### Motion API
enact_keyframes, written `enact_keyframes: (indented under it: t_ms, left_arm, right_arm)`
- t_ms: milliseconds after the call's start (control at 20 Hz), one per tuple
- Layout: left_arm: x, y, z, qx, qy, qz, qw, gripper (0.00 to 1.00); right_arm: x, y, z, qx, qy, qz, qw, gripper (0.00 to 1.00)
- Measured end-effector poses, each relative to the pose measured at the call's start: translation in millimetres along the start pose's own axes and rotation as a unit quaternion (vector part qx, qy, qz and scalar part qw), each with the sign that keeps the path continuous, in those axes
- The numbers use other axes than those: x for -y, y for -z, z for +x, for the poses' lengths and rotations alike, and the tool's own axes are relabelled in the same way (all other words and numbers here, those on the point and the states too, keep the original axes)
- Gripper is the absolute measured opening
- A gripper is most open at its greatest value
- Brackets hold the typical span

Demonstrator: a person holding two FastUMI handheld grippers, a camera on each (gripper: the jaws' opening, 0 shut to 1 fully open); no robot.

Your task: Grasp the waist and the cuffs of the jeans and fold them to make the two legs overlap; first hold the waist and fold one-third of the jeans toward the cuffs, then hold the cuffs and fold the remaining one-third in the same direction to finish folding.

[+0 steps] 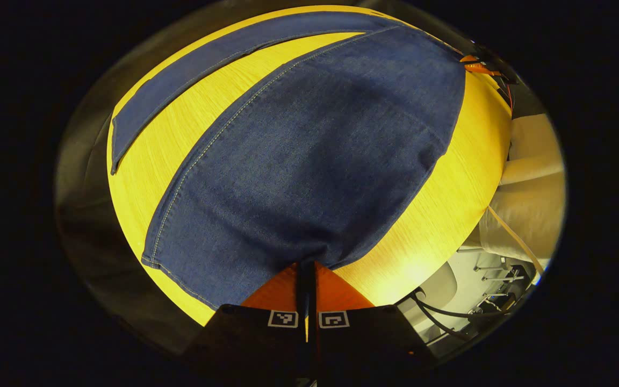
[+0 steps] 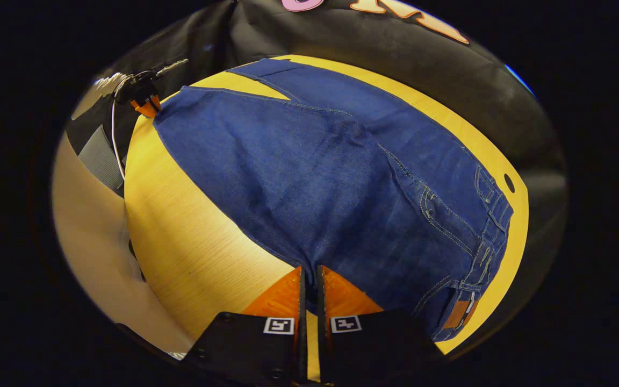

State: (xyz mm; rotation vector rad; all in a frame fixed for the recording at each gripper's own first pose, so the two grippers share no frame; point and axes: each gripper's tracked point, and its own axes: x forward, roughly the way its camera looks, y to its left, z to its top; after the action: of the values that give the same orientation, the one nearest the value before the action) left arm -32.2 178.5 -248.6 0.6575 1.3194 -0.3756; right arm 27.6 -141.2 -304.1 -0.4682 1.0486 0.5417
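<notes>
Left gripper (image 1: 306, 269), bottom centre of left gripper view: fingers clenched on jeans (image 1: 309, 161) edge. Bare table (image 1: 427, 226) strip lower right; edge close. Second leg lies apart, upper left.

Right gripper (image 2: 309, 274), bottom centre of right gripper view: pinching denim near waist. Waistband at right frame, close to table rim.
</notes>
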Motion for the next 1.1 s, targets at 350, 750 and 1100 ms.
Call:
enact_keyframes:
  t_ms: [350,750,1100]
  left_arm:
    - [0.6,-5.1,-1.5,0.057,-0.064,-0.056,0.995,0.00]
    - [-9.0,-13.3,-19.9,0.121,-0.155,-0.178,0.964,0.00]
    - [-45.3,-62.1,-111.1,0.215,-0.245,-0.253,0.911,0.00]
  right_arm:
    - [6.8,7.2,3.6,-0.016,0.037,0.050,0.998,0.03]
    - [11.4,-9.8,-16.1,0.039,0.126,0.167,0.977,0.05]
    - [44.4,-85.6,-73.6,0.152,0.174,0.279,0.932,0.00]
